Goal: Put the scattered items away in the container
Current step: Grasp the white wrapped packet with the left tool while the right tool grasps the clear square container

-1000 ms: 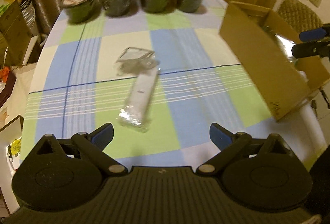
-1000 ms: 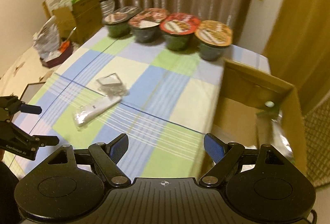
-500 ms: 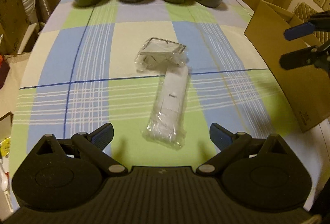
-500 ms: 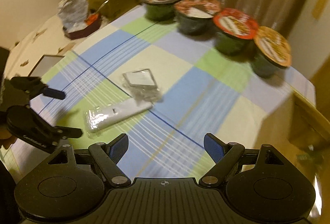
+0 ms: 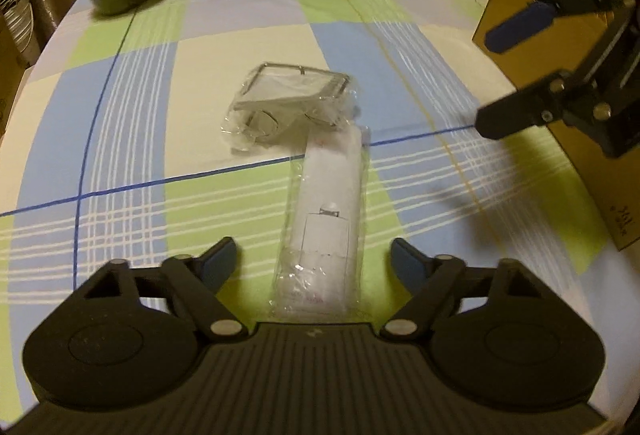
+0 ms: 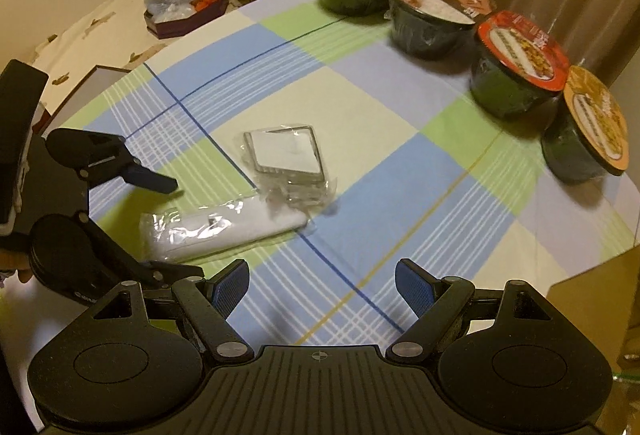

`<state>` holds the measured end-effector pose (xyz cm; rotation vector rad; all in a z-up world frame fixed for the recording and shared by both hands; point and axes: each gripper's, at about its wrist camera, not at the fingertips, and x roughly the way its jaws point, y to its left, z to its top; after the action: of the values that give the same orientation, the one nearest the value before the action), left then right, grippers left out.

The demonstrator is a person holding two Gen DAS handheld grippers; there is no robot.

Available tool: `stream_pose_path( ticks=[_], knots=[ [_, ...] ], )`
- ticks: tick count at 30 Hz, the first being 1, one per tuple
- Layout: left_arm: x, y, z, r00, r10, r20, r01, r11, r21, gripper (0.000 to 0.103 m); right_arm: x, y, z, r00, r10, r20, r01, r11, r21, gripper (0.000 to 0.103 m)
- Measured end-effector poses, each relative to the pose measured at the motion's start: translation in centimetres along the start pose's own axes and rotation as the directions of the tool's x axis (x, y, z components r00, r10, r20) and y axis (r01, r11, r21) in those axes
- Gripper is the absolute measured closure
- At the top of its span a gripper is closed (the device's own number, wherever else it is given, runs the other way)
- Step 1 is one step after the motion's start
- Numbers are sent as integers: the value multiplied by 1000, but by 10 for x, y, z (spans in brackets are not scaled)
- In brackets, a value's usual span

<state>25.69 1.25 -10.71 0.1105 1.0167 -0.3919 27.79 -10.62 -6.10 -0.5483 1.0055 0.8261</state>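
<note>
The long white item sealed in clear plastic [image 5: 326, 223] is seen lying flat on the checked cloth of the worktop [image 5: 120, 139], near its middle. Its far end touches, and seems slightly tucked under, a second clear bag holding a square metal-framed piece [image 5: 292, 95]; what that piece is cannot be made out through the crumpled film. The near end of the long item is partly cut off by the body of the left gripper [image 5: 314, 259], whose fingers are spread wide to either side of it, with nothing held and no contact visible. The right gripper [image 6: 322, 285] is held over the cloth to the right of the long item, its fingers likewise wide apart and empty; in the left wrist view only one blue pad and one dark finger are seen, blurred. Beyond the long item, four lidded instant-noodle bowls [image 6: 516, 75] are lined along the far edge of the worktop. To the right of the item, the cardboard box [image 5: 580, 171] is seen only as an outer wall, its inside hidden.
</note>
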Motion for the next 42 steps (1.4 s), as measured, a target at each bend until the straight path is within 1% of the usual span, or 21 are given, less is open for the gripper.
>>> stream_pose_path(
  ticks=[1,3,6,7,8,12,15,20,23,26,27,28,31,35,36,38,39,42],
  knots=[
    [1,1,0,1000,1,-3,-1,1000,6,36,2,-1,2,1000,9,-1,-9,1000,1,17],
    [0,2,2,1000,9,-4,-9,999,32,47,7,-1,6,999,43,-4,-44,999,-7,17],
    [-2,5,4,1000,11,-12,-9,996,89,57,18,4,16,996,92,-18,-93,994,-62,17],
    [-2,6,4,1000,9,-16,-7,994,108,59,22,6,20,995,101,-24,-103,992,-80,17],
    [-2,6,4,1000,6,-18,-3,992,129,63,27,8,26,994,109,-29,-111,989,-96,17],
    [-3,10,2,1000,-14,-18,17,984,177,66,47,12,48,989,142,-45,-147,980,-138,17],
    [-3,9,-2,1000,-27,-13,29,978,206,67,62,13,64,988,144,-61,-152,973,-173,17],
    [-4,12,-5,999,-53,4,51,977,205,67,89,13,83,985,143,-97,-158,972,-176,17],
    [-4,11,-5,999,-54,10,50,976,210,67,103,13,90,981,145,-126,-164,974,-155,17],
    [-3,9,-5,999,-49,13,45,975,220,67,116,16,93,973,151,-174,-175,976,-129,18],
    [-3,9,-5,999,-49,14,44,974,221,67,119,18,93,973,141,-182,-166,977,-132,28],
    [-3,9,-5,999,-49,15,45,975,219,67,120,18,92,975,122,-184,-148,980,-136,43],
    [-2,10,-7,998,-52,23,46,976,215,67,113,16,88,976,122,-181,-147,980,-137,43],
    [-2,10,-8,998,-50,31,42,976,215,65,89,16,67,982,90,-164,-118,978,-171,43],
    [-1,9,-8,998,-47,34,39,976,212,57,80,15,58,983,87,-161,-114,979,-168,43],
    [1,8,-8,998,-45,34,37,978,204,46,66,13,41,985,77,-154,-101,983,-152,43],
    [2,8,-7,998,-44,36,36,978,204,45,59,13,30,986,73,-151,-93,987,-134,43],
    [4,7,-5,999,-36,39,28,981,190,45,46,13,2,986,60,-157,-77,992,-103,43]
  ],
)
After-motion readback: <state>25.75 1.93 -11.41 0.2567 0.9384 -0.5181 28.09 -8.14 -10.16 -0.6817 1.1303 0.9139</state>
